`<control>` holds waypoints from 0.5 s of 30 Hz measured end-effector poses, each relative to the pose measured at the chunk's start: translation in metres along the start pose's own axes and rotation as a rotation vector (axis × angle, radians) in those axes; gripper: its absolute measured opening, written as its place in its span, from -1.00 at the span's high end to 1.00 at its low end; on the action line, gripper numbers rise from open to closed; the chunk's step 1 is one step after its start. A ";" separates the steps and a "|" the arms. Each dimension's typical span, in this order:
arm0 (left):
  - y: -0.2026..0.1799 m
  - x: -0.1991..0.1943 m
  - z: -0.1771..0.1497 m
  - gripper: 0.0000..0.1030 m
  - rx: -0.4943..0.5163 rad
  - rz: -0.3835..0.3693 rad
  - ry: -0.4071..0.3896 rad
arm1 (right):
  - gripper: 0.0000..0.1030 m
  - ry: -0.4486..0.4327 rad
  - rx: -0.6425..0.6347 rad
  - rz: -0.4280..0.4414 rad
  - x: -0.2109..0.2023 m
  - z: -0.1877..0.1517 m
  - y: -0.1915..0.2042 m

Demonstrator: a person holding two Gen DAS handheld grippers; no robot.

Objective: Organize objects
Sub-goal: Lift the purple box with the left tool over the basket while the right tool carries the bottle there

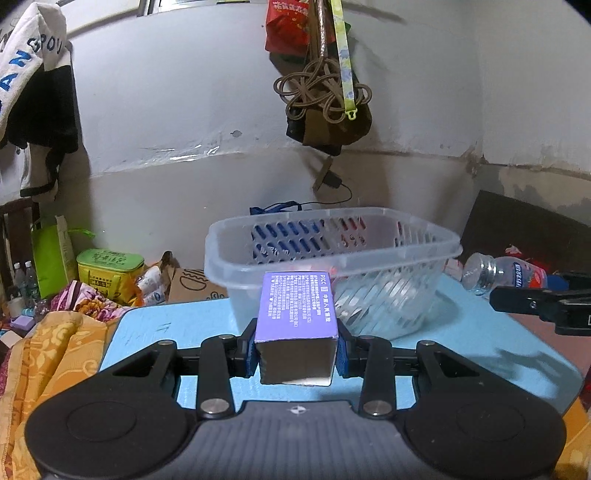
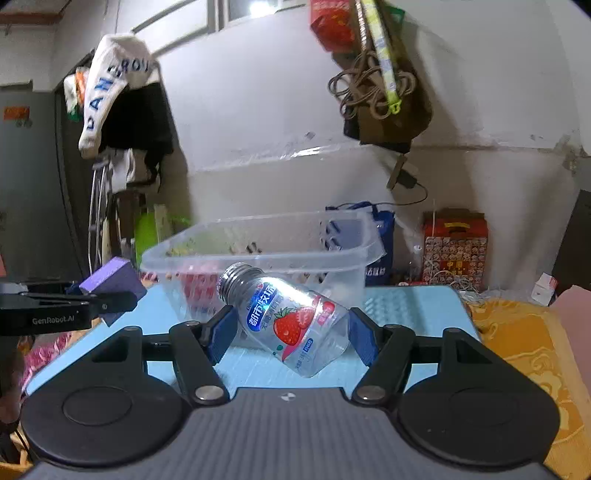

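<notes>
A: Far left, left wrist view: dark clothing and a white printed garment [image 1: 22,62] hanging on the wall, a green bag [image 1: 48,258] and a green-yellow tin [image 1: 109,271] low among clutter, orange patterned bedding [image 1: 55,354] beside the light blue surface [image 1: 166,325].

B: Centre of that view?

A: Left tool [image 1: 297,350] clenched on a purple box [image 1: 297,310], blue pads pressed to both its sides, held above the surface just in front of the clear plastic basket [image 1: 332,254]. Higher up, a red bag [image 1: 288,26] and knotted cord [image 1: 321,88] hanging on the white wall.

B: Further right?

A: Only the neck and label of the clear bottle [image 1: 498,273], plus black fingers of the other tool at the frame edge.

B: And from the right wrist?

A: At left, the same purple box [image 2: 110,280] seen from the side, gripped in a black arm marked GenRobot.AI. In the middle, right tool [image 2: 291,328] grasping the bottle [image 2: 291,321] between its blue pads: strawberry label, silver threaded neck tilted up and left, close in front of the basket [image 2: 266,251]. Whether the bottle touches the surface [image 2: 406,306]: cannot tell.

B: Anything shown only here?

A: A blue bag [image 2: 382,229] behind the basket, a red patterned carton [image 2: 454,247] against the wall, a small white box [image 2: 545,288], and a grey door at far left.
</notes>
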State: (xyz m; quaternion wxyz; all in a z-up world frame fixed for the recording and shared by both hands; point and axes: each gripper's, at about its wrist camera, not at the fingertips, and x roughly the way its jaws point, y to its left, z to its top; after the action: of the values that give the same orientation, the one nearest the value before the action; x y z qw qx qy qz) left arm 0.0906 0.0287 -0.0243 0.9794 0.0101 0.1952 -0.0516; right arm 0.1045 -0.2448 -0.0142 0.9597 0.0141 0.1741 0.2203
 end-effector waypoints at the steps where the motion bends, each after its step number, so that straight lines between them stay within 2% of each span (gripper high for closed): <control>1: -0.001 -0.001 0.002 0.18 -0.002 0.000 -0.002 | -0.33 -0.008 0.007 -0.003 -0.003 0.000 -0.002; 8: -0.011 -0.013 0.023 0.18 -0.010 -0.018 -0.047 | -0.33 -0.088 0.003 -0.015 -0.017 0.020 0.001; 15: -0.021 -0.013 0.067 0.18 -0.041 -0.048 -0.107 | -0.33 -0.132 -0.030 -0.055 -0.009 0.057 0.005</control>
State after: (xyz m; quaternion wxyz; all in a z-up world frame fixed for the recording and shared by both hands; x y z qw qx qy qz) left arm 0.1021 0.0067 0.0422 0.9869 -0.0173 0.1435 -0.0717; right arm 0.1146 -0.2411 0.0432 0.9749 0.0091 0.1074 0.1948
